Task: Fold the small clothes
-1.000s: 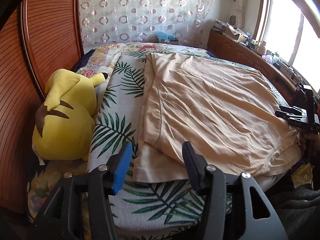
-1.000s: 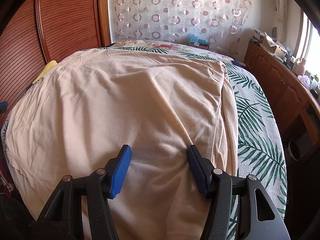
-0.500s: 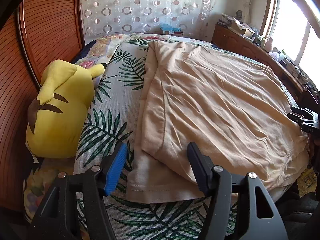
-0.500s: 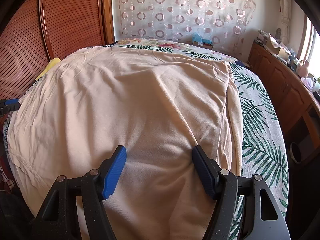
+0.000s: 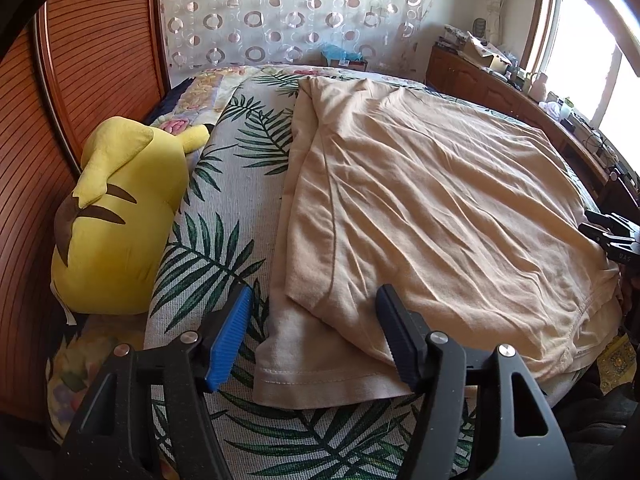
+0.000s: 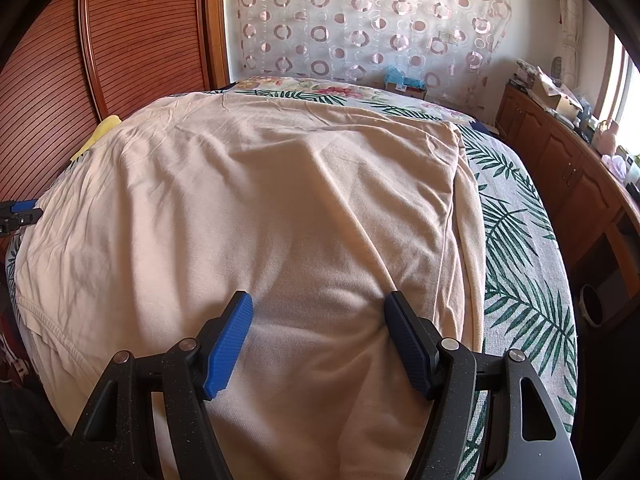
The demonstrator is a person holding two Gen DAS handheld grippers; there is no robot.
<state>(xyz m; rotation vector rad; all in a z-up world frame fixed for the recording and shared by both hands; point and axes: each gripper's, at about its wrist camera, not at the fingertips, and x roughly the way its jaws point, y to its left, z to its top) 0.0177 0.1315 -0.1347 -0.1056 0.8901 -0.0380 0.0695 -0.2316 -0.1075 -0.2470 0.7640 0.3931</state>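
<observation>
Slippage worries me most: the peach cotton T-shirt point(image 5: 432, 208), spread over the palm-leaf bedspread point(image 5: 224, 216), lies in loose layers, so pinching one layer would drag its fold askew. My left gripper point(image 5: 312, 336) is apart over its hem corner; my right gripper point(image 6: 318, 338) hovers apart above its middle. Beside the shirt, the yellow plush toy point(image 5: 116, 216) crowds sideways folding.

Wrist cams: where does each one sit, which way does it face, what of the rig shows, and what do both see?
Left wrist: on the left gripper, jaws apart over the near left hem of the beige shirt; yellow plush at left, right gripper at the right edge.
Right wrist: on the right gripper, jaws apart over the shirt's middle; left gripper at the left edge.
Shared: shirt, palm-print bedcover, circle curtain.
</observation>
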